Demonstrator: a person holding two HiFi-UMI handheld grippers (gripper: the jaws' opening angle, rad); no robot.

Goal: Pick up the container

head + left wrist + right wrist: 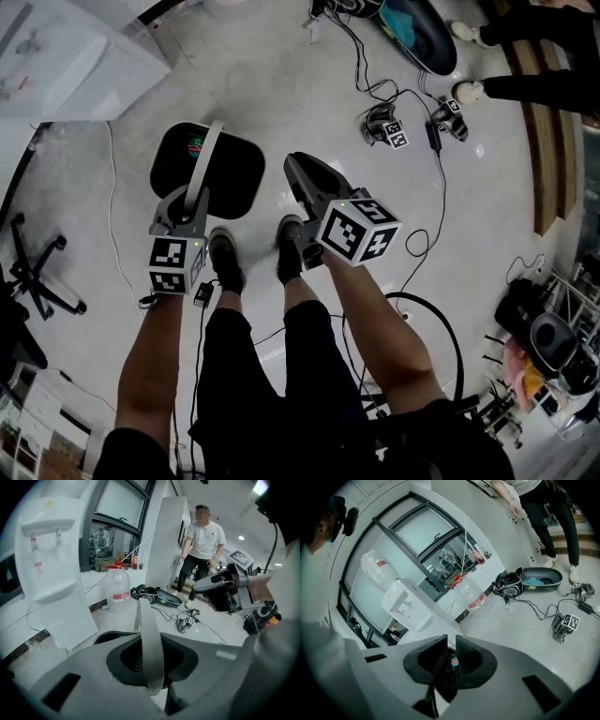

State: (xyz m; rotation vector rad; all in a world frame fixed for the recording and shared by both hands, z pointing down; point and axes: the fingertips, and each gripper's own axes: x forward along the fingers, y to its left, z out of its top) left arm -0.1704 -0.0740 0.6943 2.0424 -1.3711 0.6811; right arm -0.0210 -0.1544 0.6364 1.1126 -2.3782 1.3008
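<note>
The container (pixel 230 169) is a black bucket with a pale band handle (pixel 204 159), seen from above in the head view. My left gripper (pixel 192 202) is shut on that handle. In the left gripper view the handle (pixel 149 630) runs up between the jaws of the left gripper (pixel 151 667), and the container's black rim (pixel 110 637) shows below. Whether the container rests on the floor I cannot tell. My right gripper (pixel 302 178) is beside the container's right edge with its jaws nearly together and nothing in them. In the right gripper view, past the right gripper (pixel 450 641), the container (pixel 449 674) is visible.
A big water bottle (pixel 117 590) and a white water dispenser (pixel 51 559) stand by the wall. Cables and spare marked grippers (pixel 389 127) lie on the floor ahead. Another person (pixel 201 550) stands further off. A chair base (pixel 37 272) is at the left.
</note>
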